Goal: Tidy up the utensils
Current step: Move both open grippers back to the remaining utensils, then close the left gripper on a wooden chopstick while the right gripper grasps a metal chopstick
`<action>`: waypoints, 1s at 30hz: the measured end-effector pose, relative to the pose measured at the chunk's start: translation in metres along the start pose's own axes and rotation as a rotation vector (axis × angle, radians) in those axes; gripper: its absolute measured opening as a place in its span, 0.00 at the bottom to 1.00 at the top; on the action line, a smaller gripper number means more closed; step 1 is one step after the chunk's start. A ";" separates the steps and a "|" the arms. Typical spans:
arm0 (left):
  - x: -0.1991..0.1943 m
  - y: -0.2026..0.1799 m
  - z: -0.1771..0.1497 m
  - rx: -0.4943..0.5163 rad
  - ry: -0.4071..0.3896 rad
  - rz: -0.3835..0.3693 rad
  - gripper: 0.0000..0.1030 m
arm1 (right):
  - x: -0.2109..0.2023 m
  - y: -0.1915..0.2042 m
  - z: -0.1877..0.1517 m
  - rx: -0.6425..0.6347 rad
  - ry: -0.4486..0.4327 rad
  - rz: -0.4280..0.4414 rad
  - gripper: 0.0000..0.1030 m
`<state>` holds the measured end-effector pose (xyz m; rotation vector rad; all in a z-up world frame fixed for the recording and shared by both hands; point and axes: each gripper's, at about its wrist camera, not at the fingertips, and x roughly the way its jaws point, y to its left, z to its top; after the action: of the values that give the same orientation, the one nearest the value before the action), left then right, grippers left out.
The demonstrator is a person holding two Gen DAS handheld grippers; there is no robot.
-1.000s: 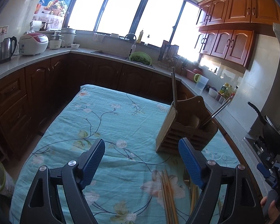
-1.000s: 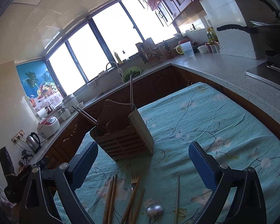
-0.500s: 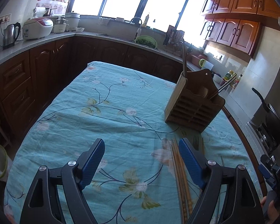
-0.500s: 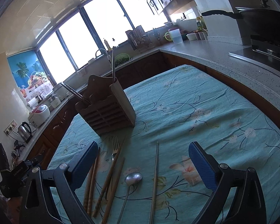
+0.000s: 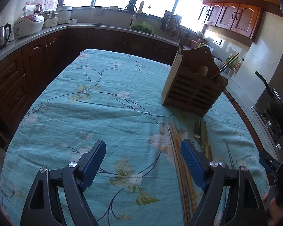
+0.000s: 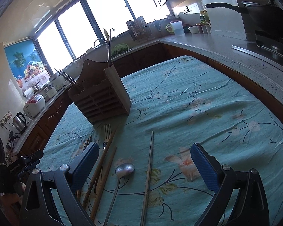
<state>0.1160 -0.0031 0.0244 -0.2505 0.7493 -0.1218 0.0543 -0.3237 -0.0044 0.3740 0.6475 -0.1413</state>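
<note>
Both tools, left (image 5: 143,150) and right (image 6: 144,155), hover spread and empty over chopsticks (image 6: 148,171), fork (image 6: 107,133) and spoon (image 6: 123,170) lying loose before the partly filled wooden holder (image 6: 101,98).

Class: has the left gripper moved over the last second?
Yes. The left gripper has drawn back from the wooden utensil holder, which now sits farther beyond its open jaws.

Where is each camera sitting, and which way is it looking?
Left wrist: rides the left gripper, faces forward over the tablecloth toward the wooden holder; its open blue fingers show.
Right wrist: rides the right gripper, faces forward over the spoon and metal chopstick toward the holder; its open fingers show.
Shared: holder, fork, wooden chopsticks, tablecloth.
</note>
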 end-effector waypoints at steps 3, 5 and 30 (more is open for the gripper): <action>0.010 -0.005 0.001 0.019 0.027 0.005 0.79 | 0.004 0.000 0.001 -0.008 0.009 -0.006 0.95; 0.017 -0.008 0.001 0.030 0.049 0.003 0.79 | 0.008 0.001 0.001 -0.016 0.018 -0.013 0.95; 0.138 -0.058 0.023 0.207 0.234 0.052 0.41 | 0.086 0.008 0.008 -0.115 0.197 -0.096 0.36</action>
<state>0.2308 -0.0820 -0.0344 -0.0188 0.9678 -0.1803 0.1285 -0.3209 -0.0485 0.2479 0.8645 -0.1594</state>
